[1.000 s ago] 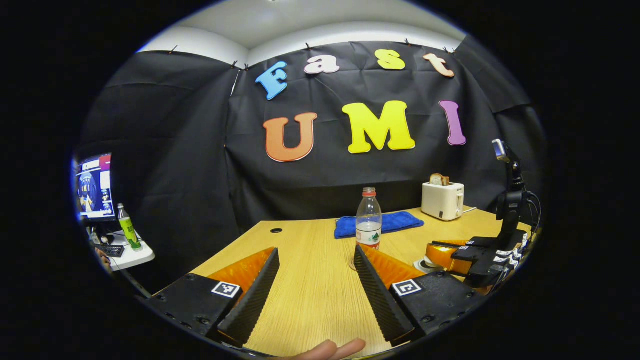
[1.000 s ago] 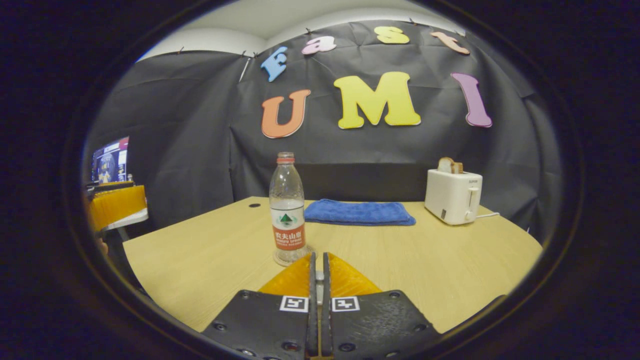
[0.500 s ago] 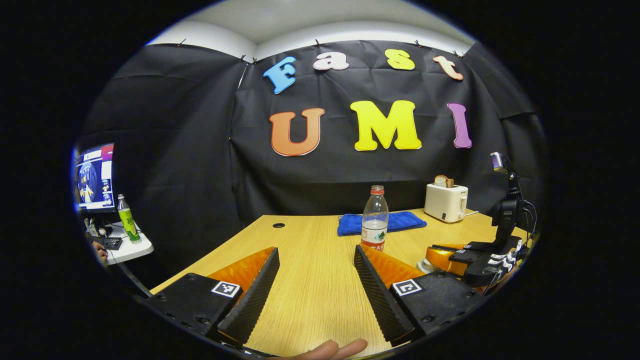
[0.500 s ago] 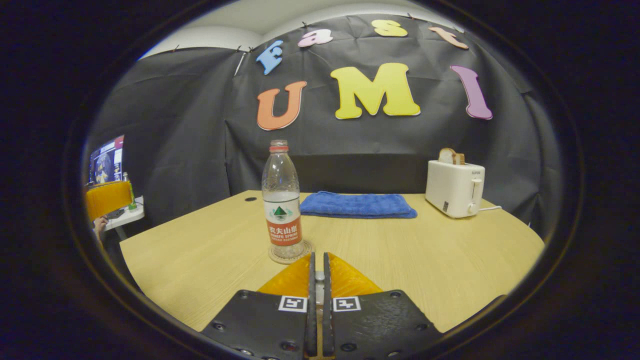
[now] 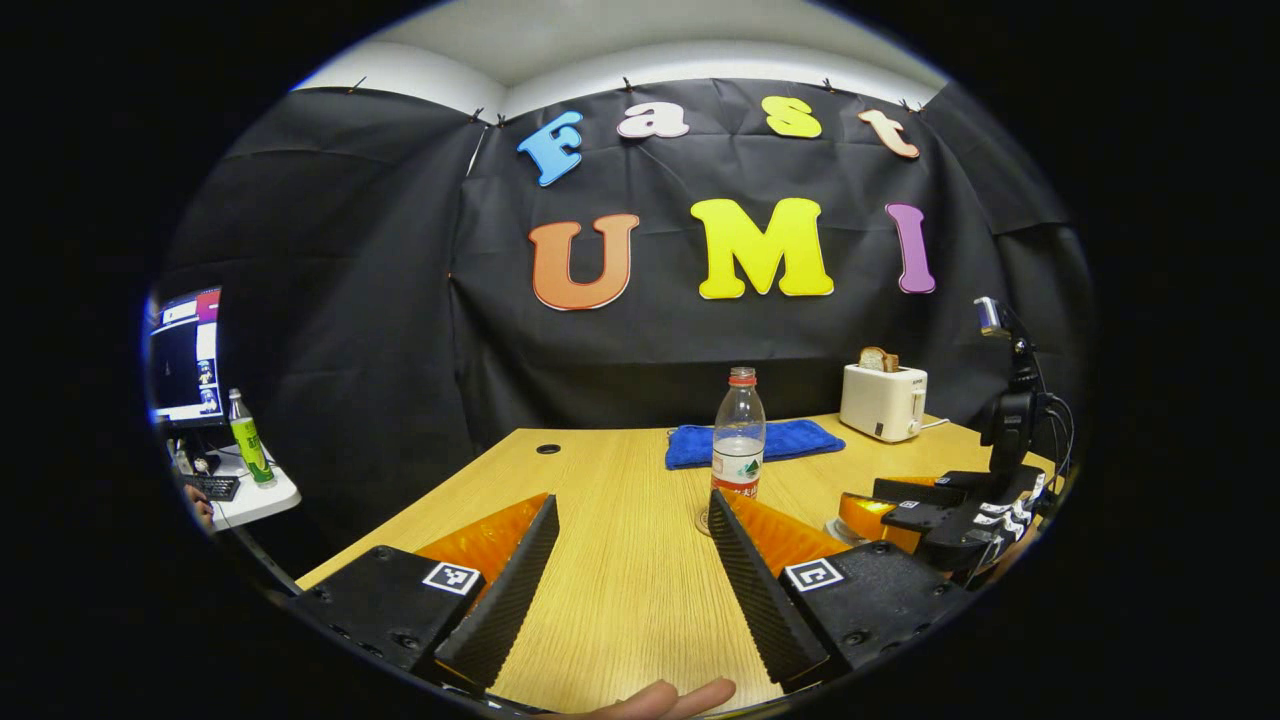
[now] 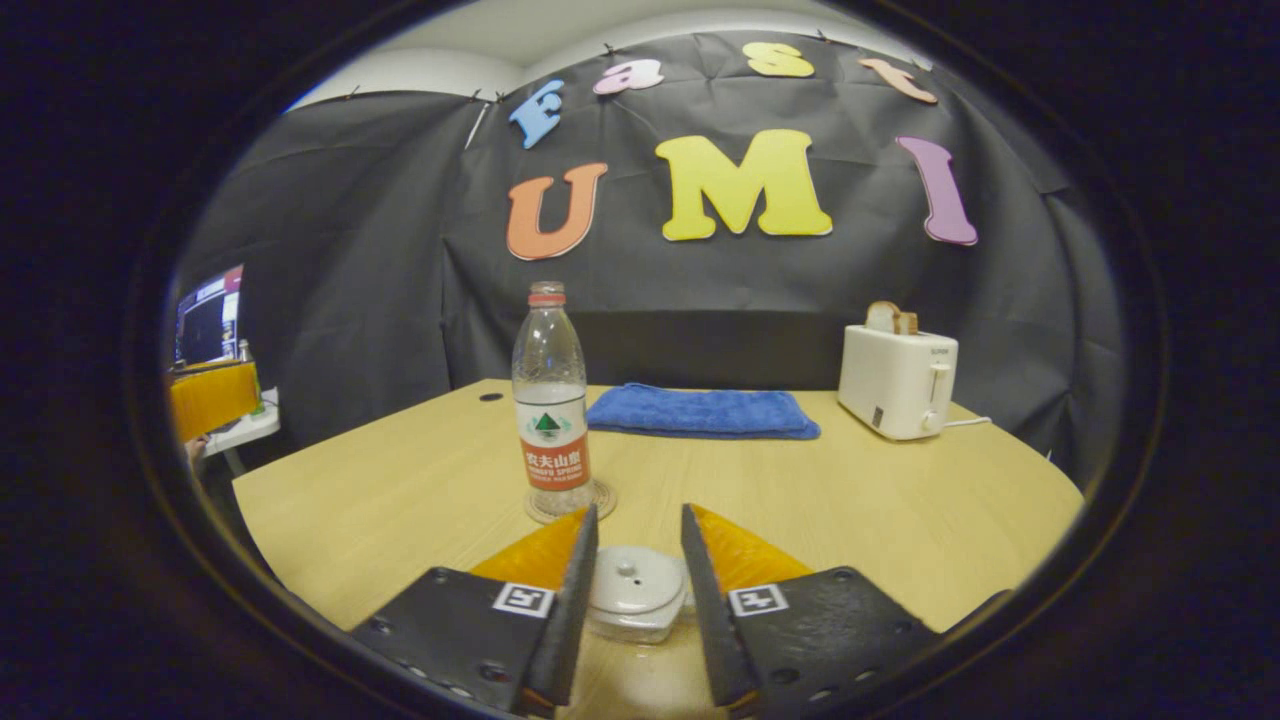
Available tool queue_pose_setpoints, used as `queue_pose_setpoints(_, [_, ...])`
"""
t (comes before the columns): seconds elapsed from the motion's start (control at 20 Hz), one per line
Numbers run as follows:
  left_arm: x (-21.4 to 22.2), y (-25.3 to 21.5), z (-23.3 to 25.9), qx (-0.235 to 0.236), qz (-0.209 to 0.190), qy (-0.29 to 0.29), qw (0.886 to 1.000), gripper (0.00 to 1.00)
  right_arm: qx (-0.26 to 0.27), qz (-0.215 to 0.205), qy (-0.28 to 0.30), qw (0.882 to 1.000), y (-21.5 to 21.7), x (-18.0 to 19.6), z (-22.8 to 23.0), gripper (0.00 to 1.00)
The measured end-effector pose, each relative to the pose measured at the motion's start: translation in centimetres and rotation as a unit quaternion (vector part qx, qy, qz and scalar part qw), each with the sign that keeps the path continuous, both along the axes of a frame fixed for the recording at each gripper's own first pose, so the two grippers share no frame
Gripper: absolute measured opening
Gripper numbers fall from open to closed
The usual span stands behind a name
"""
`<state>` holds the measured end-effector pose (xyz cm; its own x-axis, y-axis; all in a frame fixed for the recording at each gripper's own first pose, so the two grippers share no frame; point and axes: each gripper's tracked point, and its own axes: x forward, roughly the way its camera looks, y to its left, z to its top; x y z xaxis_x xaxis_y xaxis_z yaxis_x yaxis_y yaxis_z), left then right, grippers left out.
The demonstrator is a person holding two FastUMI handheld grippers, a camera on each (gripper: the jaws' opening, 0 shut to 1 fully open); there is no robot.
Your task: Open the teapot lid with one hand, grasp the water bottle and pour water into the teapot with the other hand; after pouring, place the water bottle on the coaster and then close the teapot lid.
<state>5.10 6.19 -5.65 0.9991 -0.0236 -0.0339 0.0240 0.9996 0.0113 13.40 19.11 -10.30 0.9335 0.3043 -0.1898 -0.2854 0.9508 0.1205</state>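
final step was finishing: bottle (image 6: 551, 400) stood on the coaster (image 6: 570, 502); lid (image 6: 636, 582) sat on the teapot (image 6: 640, 625) between the parted right gripper (image 6: 634, 585). left gripper (image 5: 630, 590) was open, idle. next: withdraw clear.

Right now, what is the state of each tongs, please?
Left tongs: open, holding nothing.
Right tongs: open, astride the teapot lid, not gripping it.

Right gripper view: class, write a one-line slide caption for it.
Open right claw straddles the lidded teapot; water bottle stands on its coaster beyond.
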Motion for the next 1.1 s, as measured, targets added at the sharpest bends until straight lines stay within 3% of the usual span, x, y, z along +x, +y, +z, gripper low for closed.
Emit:
queue_pose_setpoints(0.05, [-0.1,-0.2,0.1,0.002,-0.003,-0.001,1.0,0.95,-0.005,-0.008,-0.001,1.0,-0.4,-0.2,0.1,0.64])
queue_pose_setpoints(0.15, [-0.1,-0.5,0.2,0.006,-0.006,-0.004,1.0,0.94,-0.006,-0.007,-0.015,1.0,-0.6,-0.9,0.8,0.83])
queue_pose_setpoints(0.4, [-0.5,-2.3,0.5,-0.001,-0.028,-0.004,1.0,0.94,-0.02,-0.027,-0.053,0.998,-2.8,-3.1,3.2,0.88])
queue_pose_setpoints(0.65, [-1.1,-3.5,1.1,0.008,-0.043,-0.009,0.999,0.95,0.023,-0.011,-0.089,0.996,-4.4,-6.3,7.2,0.93])
queue_pose_setpoints(1.1, [-2.9,-4.3,2.1,0.018,-0.029,-0.013,0.999,0.95,-0.014,-0.081,-0.12,0.989,-12.6,-10.8,11.8,0.91])
